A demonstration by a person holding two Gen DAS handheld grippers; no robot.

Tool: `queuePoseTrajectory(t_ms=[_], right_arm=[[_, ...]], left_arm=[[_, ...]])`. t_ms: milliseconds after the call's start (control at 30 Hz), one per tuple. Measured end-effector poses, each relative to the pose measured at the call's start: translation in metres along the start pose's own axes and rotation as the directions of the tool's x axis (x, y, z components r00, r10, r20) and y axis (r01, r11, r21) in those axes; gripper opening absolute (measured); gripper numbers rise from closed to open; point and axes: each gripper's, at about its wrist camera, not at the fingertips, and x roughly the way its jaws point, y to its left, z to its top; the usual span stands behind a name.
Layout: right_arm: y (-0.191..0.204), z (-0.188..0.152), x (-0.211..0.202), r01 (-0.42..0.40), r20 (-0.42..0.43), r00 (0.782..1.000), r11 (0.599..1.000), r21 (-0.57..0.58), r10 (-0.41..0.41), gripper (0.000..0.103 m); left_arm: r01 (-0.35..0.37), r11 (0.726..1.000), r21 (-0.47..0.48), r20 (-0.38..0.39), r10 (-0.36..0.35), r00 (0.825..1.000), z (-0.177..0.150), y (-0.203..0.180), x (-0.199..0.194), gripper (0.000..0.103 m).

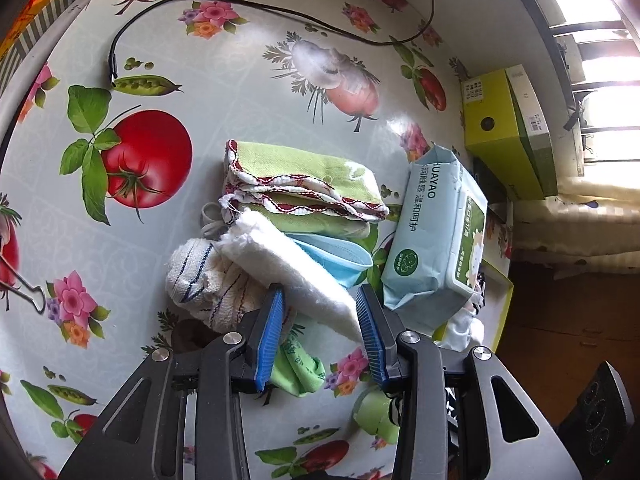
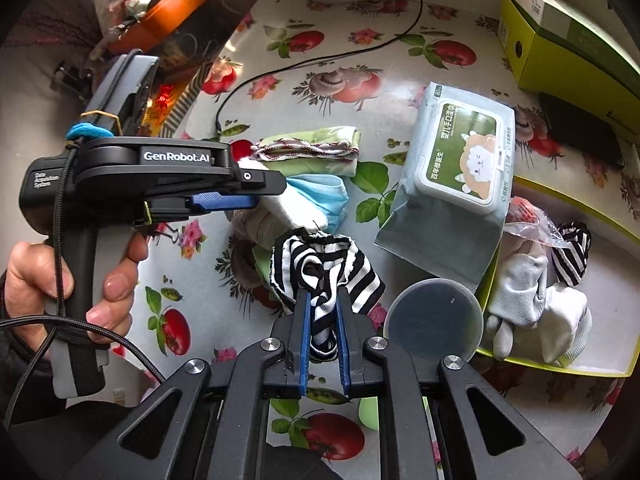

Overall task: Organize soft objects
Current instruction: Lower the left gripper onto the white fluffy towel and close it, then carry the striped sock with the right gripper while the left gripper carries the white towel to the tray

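My left gripper points down at a pile of cloths, jaws wide and shut on the near end of a fluffy white cloth. The cloth's far end rests on the pile: a folded green towel with red-and-white trim, a blue face mask and a white towel with thin blue stripes. My right gripper is shut on a black-and-white striped fabric piece, which hangs above the table. The right wrist view shows the left gripper from the side, held in a hand.
A wet-wipes pack lies right of the pile. A yellow-green tray at the right holds grey gloves and another striped piece. A round plastic lid, a green box, a black cable and a binder clip lie around.
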Motion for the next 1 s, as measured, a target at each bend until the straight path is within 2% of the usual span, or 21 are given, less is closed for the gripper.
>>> queuePoseTrajectory(t_ms=[100,200,367,700,1000], right_arm=[[-0.003,-0.001,-0.004,-0.001,0.013,1.0,1.0,0.008,0.001,0.011],[-0.005,-0.004,-0.007,-0.003,0.025,1.0,1.0,0.017,0.003,0.011],[-0.011,-0.008,-0.018,-0.008,0.055,0.998,0.999,0.031,0.007,0.011],[-0.03,-0.019,-0.043,-0.024,0.128,0.992,0.997,0.076,0.014,0.011],[-0.058,-0.035,-0.069,-0.044,0.207,0.978,0.99,0.133,0.016,0.011]], left_arm=[[-0.022,1.0,0.004,-0.001,0.022,1.0,-0.001,0.0,0.004,0.038],[-0.025,1.0,0.012,0.002,0.025,1.0,-0.003,0.001,0.004,0.022],[-0.013,0.998,0.058,0.03,0.012,0.999,-0.01,-0.003,-0.01,0.009],[-0.004,0.986,0.164,0.065,-0.006,0.998,-0.032,-0.014,-0.043,0.007],[-0.03,0.957,0.289,0.088,0.005,0.996,-0.053,-0.054,-0.055,0.007]])
